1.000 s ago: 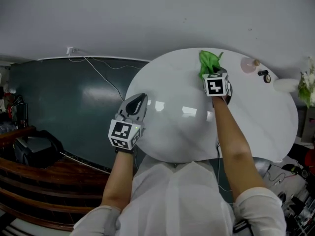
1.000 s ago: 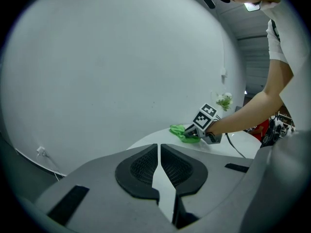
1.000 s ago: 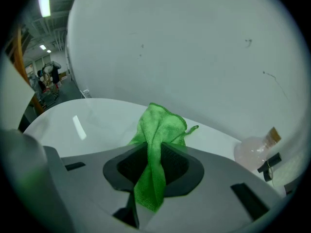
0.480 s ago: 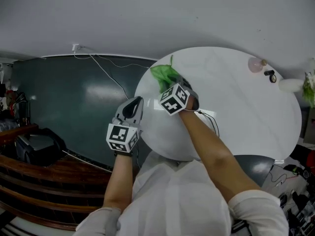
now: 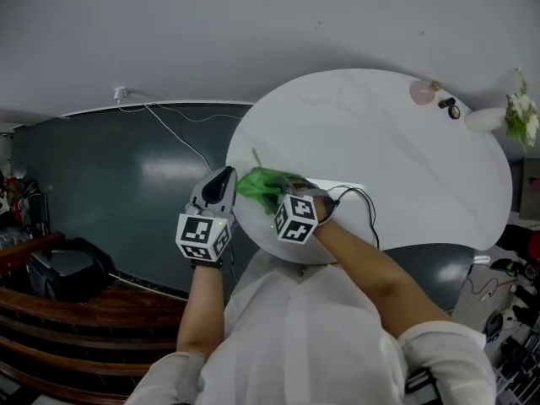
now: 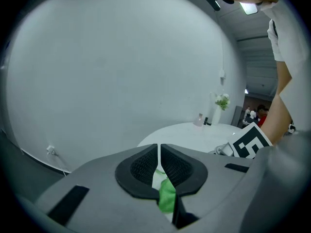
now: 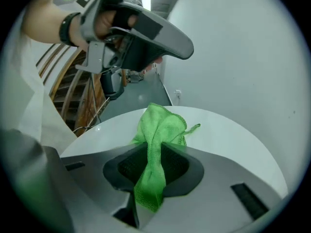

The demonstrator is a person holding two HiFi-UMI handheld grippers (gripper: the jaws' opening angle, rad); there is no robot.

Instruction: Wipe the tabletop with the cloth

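Note:
The green cloth lies bunched on the near left edge of the round white table. My right gripper is shut on it. In the right gripper view the cloth runs up between the pads and spreads onto the tabletop. My left gripper hovers just off the table's left rim, beside the cloth, and is shut. Through its narrow slit a strip of green cloth and the white table show. The right gripper's marker cube appears at the right.
A pink bottle, a small black item and a white vase with flowers stand at the table's far right. A black cable lies by my right wrist. A grey chair sits under the table. Wooden railing at left.
My right gripper has dragged the cloth from the far middle of the table across to the near left edge, close to the left gripper. The left gripper has hardly moved.

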